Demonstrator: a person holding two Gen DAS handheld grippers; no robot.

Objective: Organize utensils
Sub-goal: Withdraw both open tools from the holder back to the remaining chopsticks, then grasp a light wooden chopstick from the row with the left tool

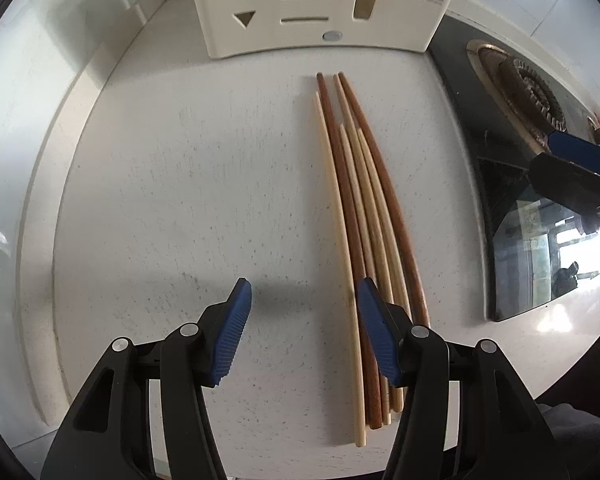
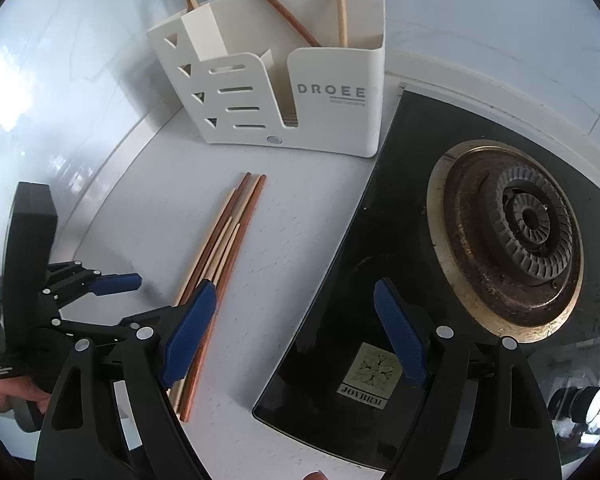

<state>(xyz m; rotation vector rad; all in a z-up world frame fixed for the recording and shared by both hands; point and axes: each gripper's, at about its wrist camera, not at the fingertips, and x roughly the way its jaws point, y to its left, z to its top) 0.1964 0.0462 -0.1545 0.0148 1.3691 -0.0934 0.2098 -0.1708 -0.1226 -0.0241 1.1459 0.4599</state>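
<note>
The counter [image 1: 180, 184] is white with small dark speckles and it fills most of the left wrist view. On its right side sits the black glass hob [image 2: 380, 240], and a round rusty burner [image 2: 512, 236] is set in it. A small label on the glass reads JOVBRM.

At the back of the counter, near the wall, stands the cream holder [image 2: 332, 120] with the word DROEE on its front. It has slots and triangle cut-outs on one side. Three sticks [image 2: 342, 8] stand inside it, two pale and one reddish brown, and they lean out over the top edge.

The chopsticks [image 1: 360, 208] lie flat on the counter in one loose bundle, between the holder and the near edge, just beside the hob. Some are pale and some are dark brown. Their thin tips point toward the holder.

The left gripper [image 1: 304, 332] hovers low over the near ends of the chopsticks. Its fingers are wide apart and hold nothing; the right blue pad covers part of the bundle in this view.

The right gripper [image 2: 296, 332] is above the edge of the hob, also wide open and holding nothing.
</note>
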